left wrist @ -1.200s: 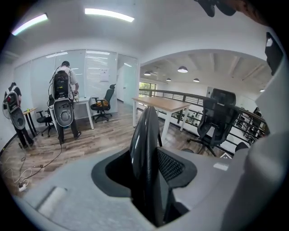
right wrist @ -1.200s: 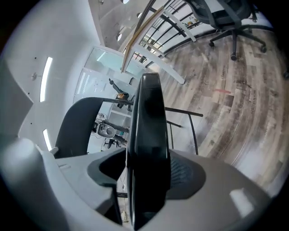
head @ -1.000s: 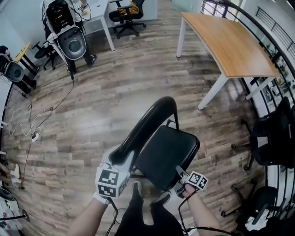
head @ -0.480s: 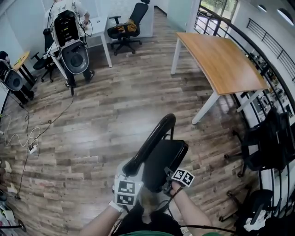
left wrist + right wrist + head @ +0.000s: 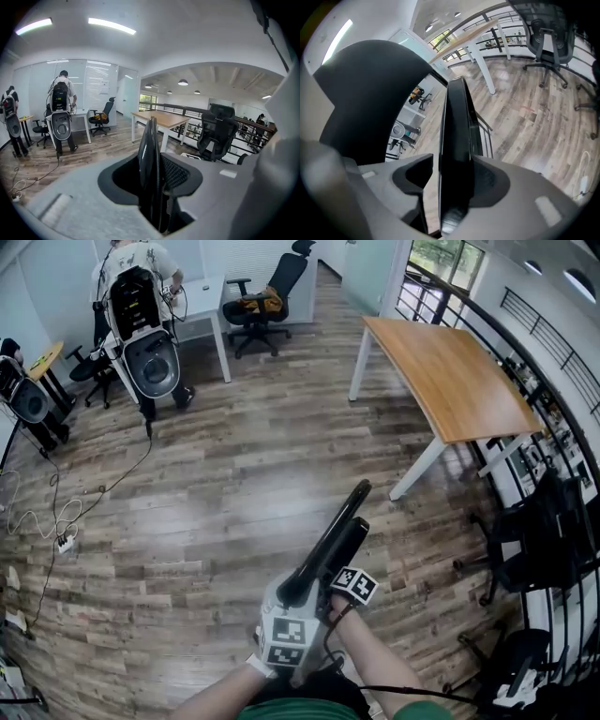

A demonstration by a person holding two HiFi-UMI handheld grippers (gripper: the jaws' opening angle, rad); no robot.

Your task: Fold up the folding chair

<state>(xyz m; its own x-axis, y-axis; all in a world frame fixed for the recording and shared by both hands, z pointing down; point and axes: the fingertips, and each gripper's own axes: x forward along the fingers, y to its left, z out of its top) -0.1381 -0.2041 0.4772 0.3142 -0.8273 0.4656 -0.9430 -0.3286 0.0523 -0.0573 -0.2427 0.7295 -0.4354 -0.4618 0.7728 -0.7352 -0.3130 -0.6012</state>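
The black folding chair [image 5: 334,538] stands on the wood floor, its seat swung up almost flat against the backrest. My left gripper [image 5: 292,601] holds the top of the backrest [image 5: 149,150]; its jaws are closing with that thin edge between them. My right gripper [image 5: 342,570] is shut on the front edge of the seat [image 5: 457,122], which fills the gap between its pads. In the right gripper view the backrest [image 5: 370,93] looms dark at the left, close beside the seat. Both grippers are side by side at the chair's near end.
A wooden table [image 5: 450,371] on white legs stands at the far right, beside a curved railing [image 5: 525,352]. Office chairs [image 5: 548,540] crowd the right edge. At the back left are a white desk [image 5: 202,296], a person [image 5: 141,306] wearing a rig, and floor cables [image 5: 56,521].
The seat has swung up from open to nearly flat against the backrest. My right gripper rose with it and moved in next to the left one, which rose slightly.
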